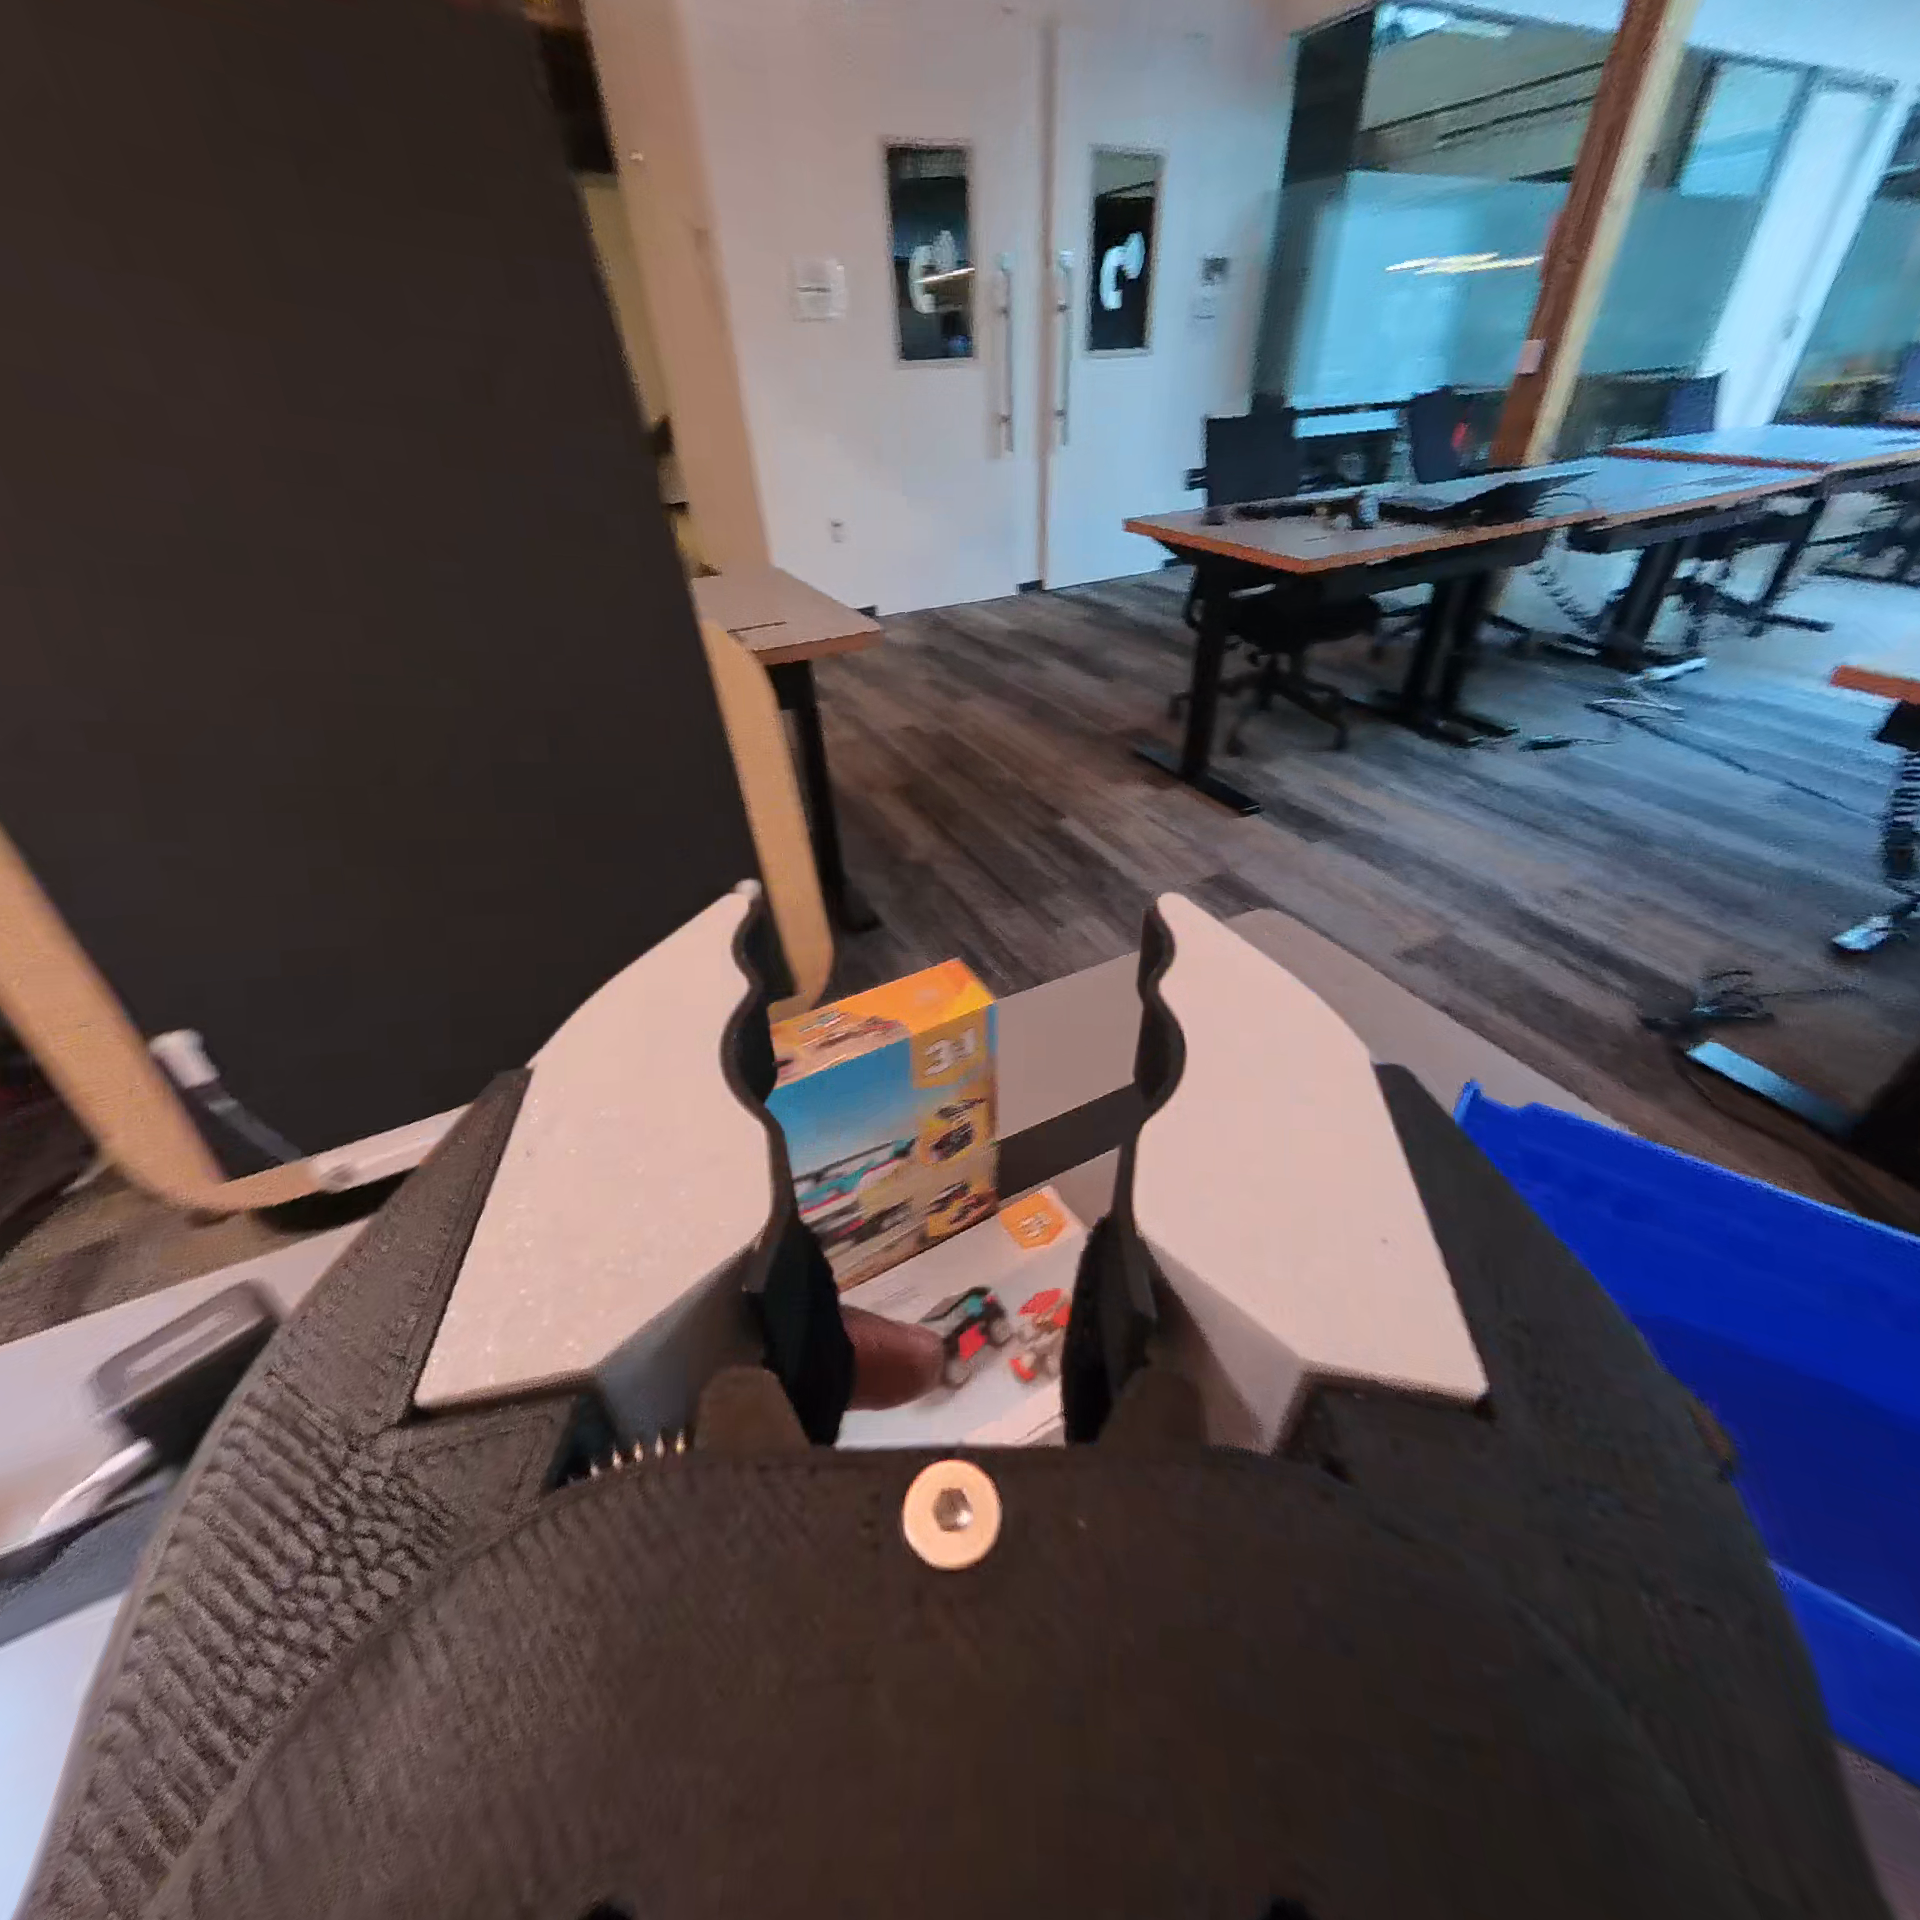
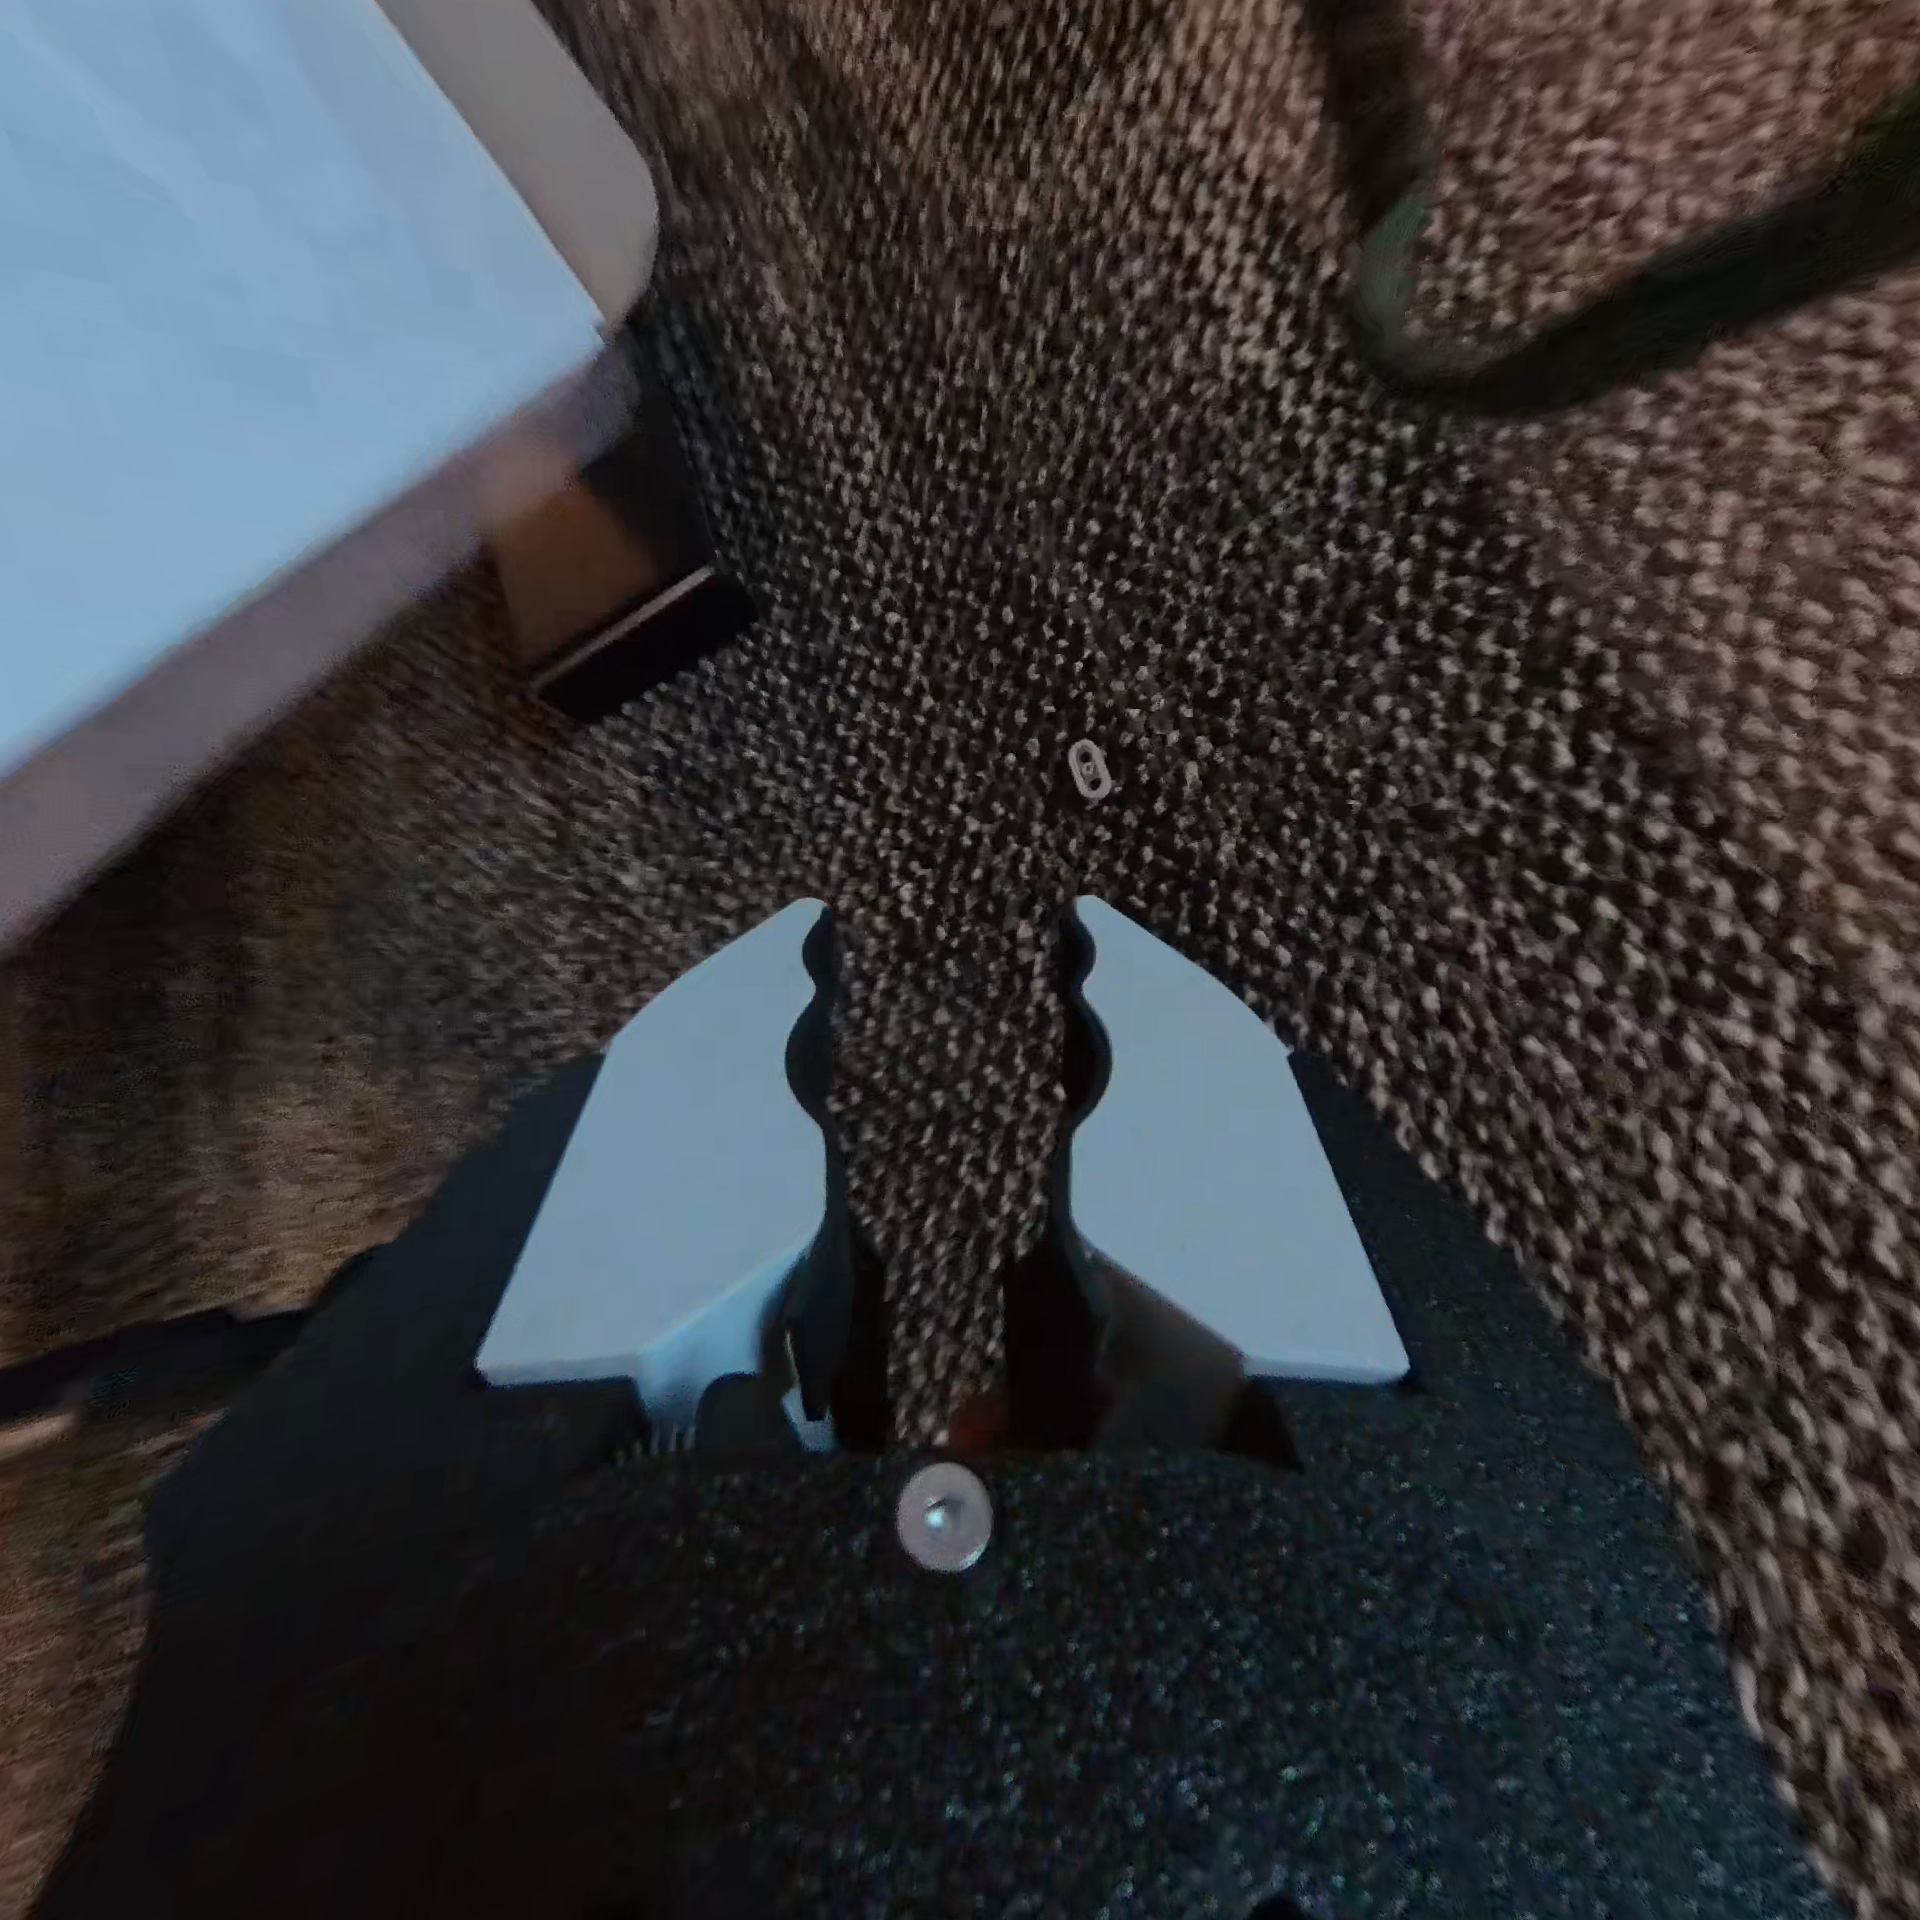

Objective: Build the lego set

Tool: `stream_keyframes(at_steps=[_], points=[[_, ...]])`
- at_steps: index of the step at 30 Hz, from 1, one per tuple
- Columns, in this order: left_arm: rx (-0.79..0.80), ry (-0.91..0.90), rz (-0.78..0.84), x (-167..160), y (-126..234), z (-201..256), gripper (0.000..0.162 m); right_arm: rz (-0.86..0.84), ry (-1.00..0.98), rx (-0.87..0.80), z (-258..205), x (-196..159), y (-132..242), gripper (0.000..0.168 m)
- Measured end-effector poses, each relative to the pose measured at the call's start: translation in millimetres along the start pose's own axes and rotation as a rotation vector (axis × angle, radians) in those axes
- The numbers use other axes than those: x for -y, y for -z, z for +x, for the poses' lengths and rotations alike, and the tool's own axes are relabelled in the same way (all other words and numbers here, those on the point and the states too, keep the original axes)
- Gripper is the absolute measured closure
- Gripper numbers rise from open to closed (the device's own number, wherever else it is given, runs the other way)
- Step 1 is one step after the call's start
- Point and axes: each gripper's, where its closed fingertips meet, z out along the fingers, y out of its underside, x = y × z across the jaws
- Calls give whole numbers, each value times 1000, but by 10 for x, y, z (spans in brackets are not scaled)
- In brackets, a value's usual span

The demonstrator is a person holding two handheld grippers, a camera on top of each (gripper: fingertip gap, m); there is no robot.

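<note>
In the left wrist view, my left gripper (image 1: 956,914) is open and empty above the white table (image 1: 62,1704). Between its fingers stands the colourful lego box (image 1: 894,1112), upright, with an open instruction booklet (image 1: 977,1340) lying in front of it. A person's fingertip (image 1: 883,1361) shows near the left finger's base. In the right wrist view, my right gripper (image 2: 951,920) is open and empty, pointing down at speckled brown carpet (image 2: 1351,935). A small white oval piece (image 2: 1089,771) lies on the carpet just beyond its fingertips.
A blue bin (image 1: 1714,1299) stands at the right of the table. A large black panel (image 1: 312,520) rises at the left, with a dark device (image 1: 177,1361) below it. A white table corner (image 2: 260,364) overhangs the carpet; a dark curved object (image 2: 1610,312) lies at the far right. The small white oval piece (image 2: 1089,771) is about 8 centimetres from my right fingertips.
</note>
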Motion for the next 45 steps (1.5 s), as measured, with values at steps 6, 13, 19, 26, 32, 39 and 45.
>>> stream_keyframes(at_steps=[6, 13, 19, 26, 32, 39, 45], points=[[248, -154, 23, 339, 710, -219, 95, 80, 38, -104, 279, 104, -474, 132], [446, -208, 121, 802, 1279, -432, 98, -53, 175, -19, 290, 15, -746, 144], [537, -210, 166, 831, 1572, -721, 99, -132, 362, -96, 335, -9, -767, 156], [539, -220, 226, 725, 2052, -1043, 101, -121, -226, -168, 128, -368, -221, 160], [326, -179, 221, 432, 2118, -980, 101, 330, -387, -284, 132, 270, 1510, 160], [-103, -103, 182, -139, 1672, -412, 101, 760, 152, -253, -473, 3135, 3902, 160], [-416, -187, 111, -834, 1439, 194, 101, 963, 728, -36, -2622, 5172, 5126, 160]])
